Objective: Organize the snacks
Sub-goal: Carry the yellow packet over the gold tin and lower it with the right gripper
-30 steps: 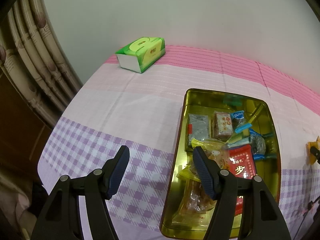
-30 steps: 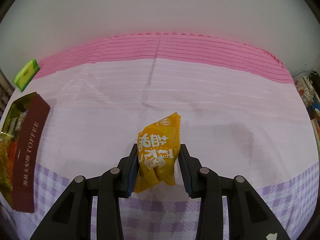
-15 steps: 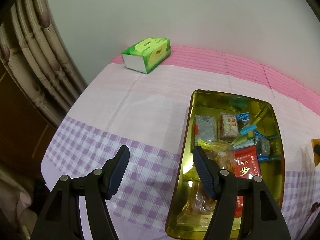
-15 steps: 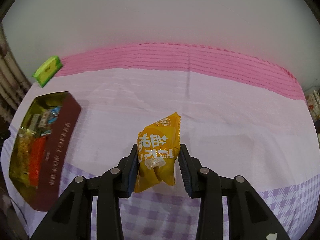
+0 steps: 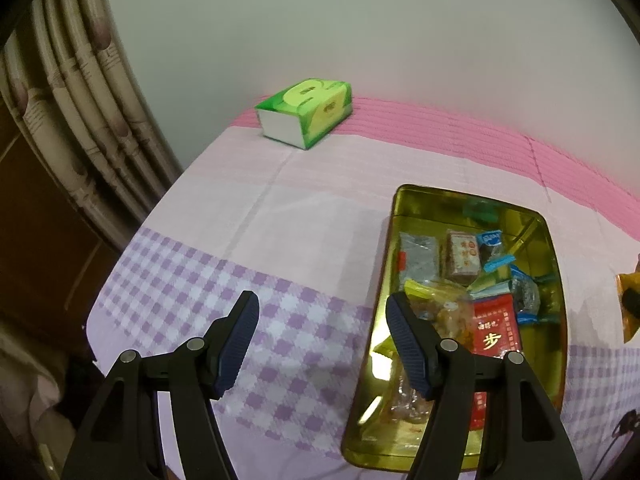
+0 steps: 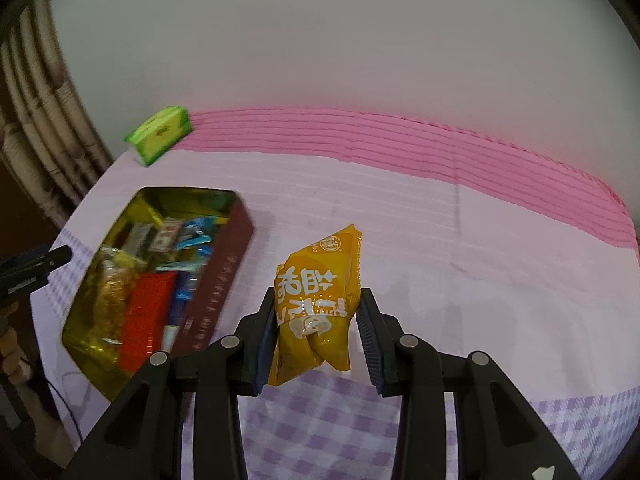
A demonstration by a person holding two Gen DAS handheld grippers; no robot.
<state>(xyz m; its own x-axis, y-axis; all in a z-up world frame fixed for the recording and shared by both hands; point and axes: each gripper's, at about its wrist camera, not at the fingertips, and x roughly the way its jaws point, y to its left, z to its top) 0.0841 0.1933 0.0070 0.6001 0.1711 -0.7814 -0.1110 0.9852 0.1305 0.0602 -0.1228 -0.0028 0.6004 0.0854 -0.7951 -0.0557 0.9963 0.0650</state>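
**Yellow packet in transit, tin mostly loaded**

While clamped between the right gripper [image 6: 316,322] jaws, the yellow snack packet [image 6: 318,304] hangs above the tablecloth [image 6: 460,240], right of the gold tin [image 6: 236,216]. Tin already holds many wrapped snacks; this packet looks like the only one left outside. Left gripper [image 5: 320,340] is wide open, empty, beside the tin. Green tissue pack [image 5: 306,110] sits untouched at the far edge.

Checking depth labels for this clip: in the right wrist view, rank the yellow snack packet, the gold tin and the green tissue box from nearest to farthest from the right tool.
1. Yellow snack packet: clamped in the right tool.
2. Gold tin: on the table, left.
3. Green tissue box: far left corner, by the wall.
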